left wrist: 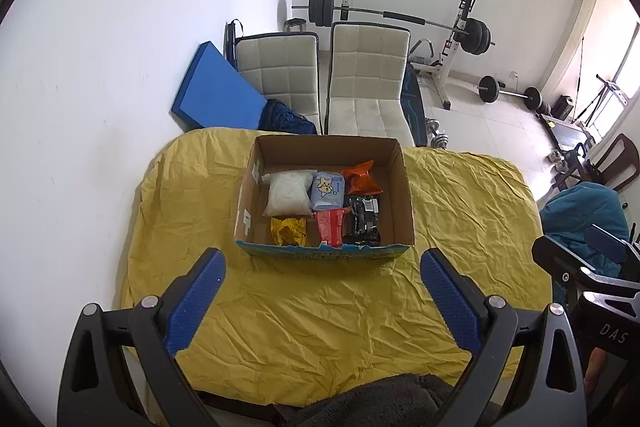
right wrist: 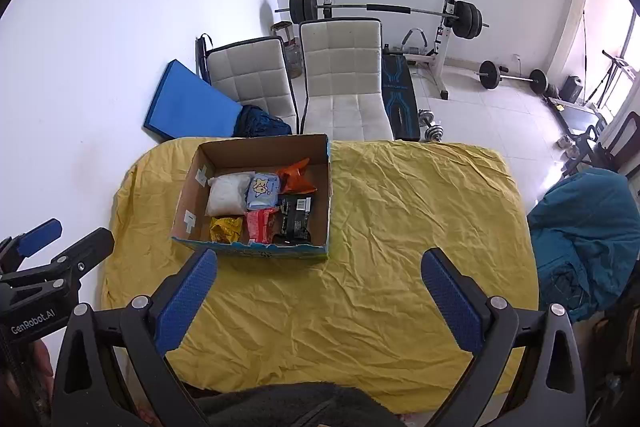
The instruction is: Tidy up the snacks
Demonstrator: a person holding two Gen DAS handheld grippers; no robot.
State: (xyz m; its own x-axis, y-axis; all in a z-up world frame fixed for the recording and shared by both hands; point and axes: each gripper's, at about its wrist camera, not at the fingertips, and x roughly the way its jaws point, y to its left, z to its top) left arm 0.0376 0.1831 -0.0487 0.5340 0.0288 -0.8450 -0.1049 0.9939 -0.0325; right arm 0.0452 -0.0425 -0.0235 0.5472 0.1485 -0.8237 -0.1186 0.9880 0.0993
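An open cardboard box (left wrist: 402,203) (right wrist: 192,187) stands on the yellow-covered table (left wrist: 320,311) (right wrist: 400,227). Inside lie several snack packs: a white bag (left wrist: 289,193) (right wrist: 227,195), a pale blue pack (left wrist: 328,189) (right wrist: 262,190), an orange pack (left wrist: 362,177) (right wrist: 297,177), a yellow pack (left wrist: 287,230) (right wrist: 226,227), a red pack (left wrist: 330,225) (right wrist: 260,223) and a black pack (left wrist: 362,219) (right wrist: 295,217). My left gripper (left wrist: 322,267) is open and empty, just short of the box's near wall. My right gripper (right wrist: 320,267) is open and empty over bare cloth, to the right of the box.
Two white padded chairs (left wrist: 366,83) (right wrist: 340,75) stand behind the table, with a blue mat (left wrist: 216,91) against the wall. A weight bench and barbells (left wrist: 400,15) fill the back. A teal-covered seat (right wrist: 584,227) is at the table's right edge. Dark fabric (right wrist: 288,403) lies at the near edge.
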